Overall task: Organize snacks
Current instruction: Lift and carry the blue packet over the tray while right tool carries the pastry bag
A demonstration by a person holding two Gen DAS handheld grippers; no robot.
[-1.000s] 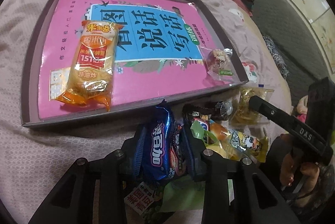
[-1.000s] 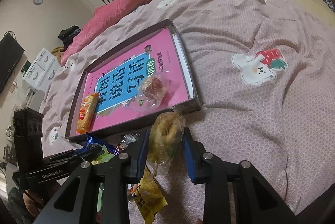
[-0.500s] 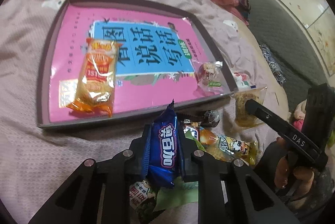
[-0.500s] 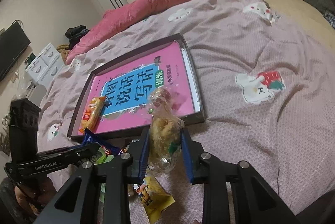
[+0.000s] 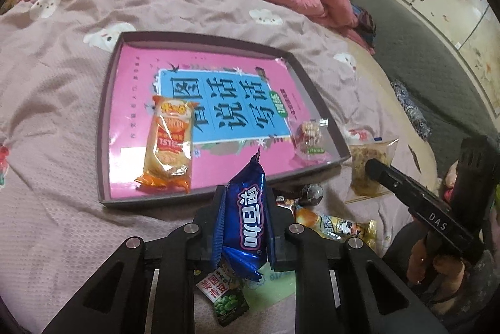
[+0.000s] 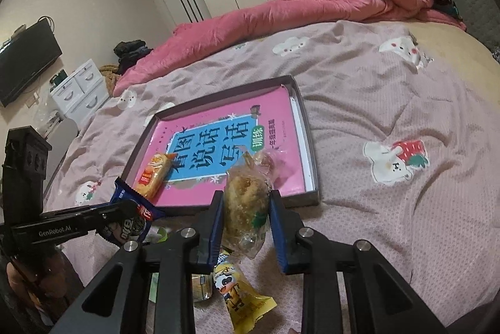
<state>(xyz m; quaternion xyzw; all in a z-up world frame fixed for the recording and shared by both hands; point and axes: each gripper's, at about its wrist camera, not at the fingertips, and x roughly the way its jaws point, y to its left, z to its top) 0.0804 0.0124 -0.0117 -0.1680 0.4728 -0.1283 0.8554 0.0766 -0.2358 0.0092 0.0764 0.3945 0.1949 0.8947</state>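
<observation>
A shallow dark tray [image 5: 104, 127] with a pink book inside lies on the bed; it also shows in the right wrist view [image 6: 307, 127]. In it lie an orange cracker pack [image 5: 168, 143] and a clear-wrapped candy [image 5: 309, 135]. My left gripper [image 5: 245, 218] is shut on a blue Oreo pack [image 5: 248, 224], held above the tray's near edge. My right gripper [image 6: 245, 224] is shut on a clear-wrapped pastry [image 6: 247, 199], held above the tray's near right corner.
Several loose snacks lie on the bed before the tray: a yellow pack [image 6: 247, 299], a green pea pack [image 5: 228, 299], a dark round candy [image 5: 312, 193]. A pink quilt [image 6: 312, 2] is bunched at the far side of the bed.
Both grippers have lifted their snacks off the pile and risen. The tray now looks farther away in both views.
</observation>
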